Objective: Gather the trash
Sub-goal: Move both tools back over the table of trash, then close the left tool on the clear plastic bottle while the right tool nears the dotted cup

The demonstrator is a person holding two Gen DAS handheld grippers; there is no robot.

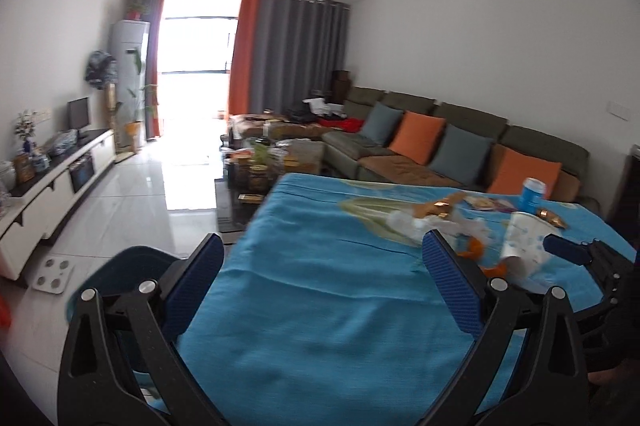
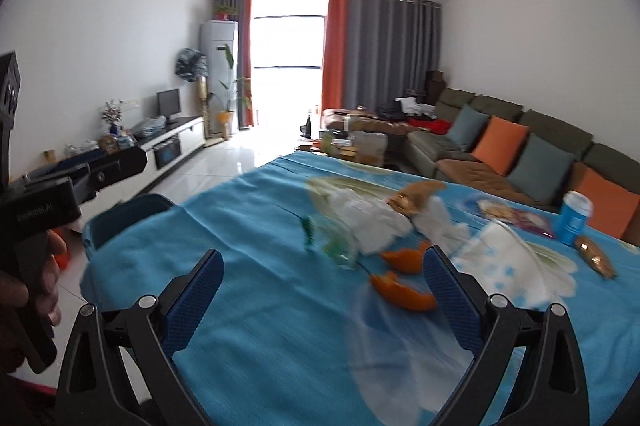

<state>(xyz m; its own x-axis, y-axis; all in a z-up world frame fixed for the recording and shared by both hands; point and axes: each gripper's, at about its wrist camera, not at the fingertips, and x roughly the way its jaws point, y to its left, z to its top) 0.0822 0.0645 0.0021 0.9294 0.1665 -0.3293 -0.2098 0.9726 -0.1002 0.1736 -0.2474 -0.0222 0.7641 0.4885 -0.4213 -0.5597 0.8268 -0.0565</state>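
The left gripper (image 1: 323, 254) hangs spread wide above the table (image 1: 320, 306). Near the far right corner lie a paper cup (image 1: 524, 246), wrappers (image 1: 440, 209) and a can (image 1: 532, 195).

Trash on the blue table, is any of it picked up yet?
Not yet, it seems. Both the left gripper and right gripper are open and empty. Left to collect: orange peels, crumpled tissues, paper cup, blue can and gold wrappers.

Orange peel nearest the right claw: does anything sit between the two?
Nothing visible does. The peel lies on bare blue cloth just ahead of the open right claw, close to its right finger. The tissues lie beyond it.
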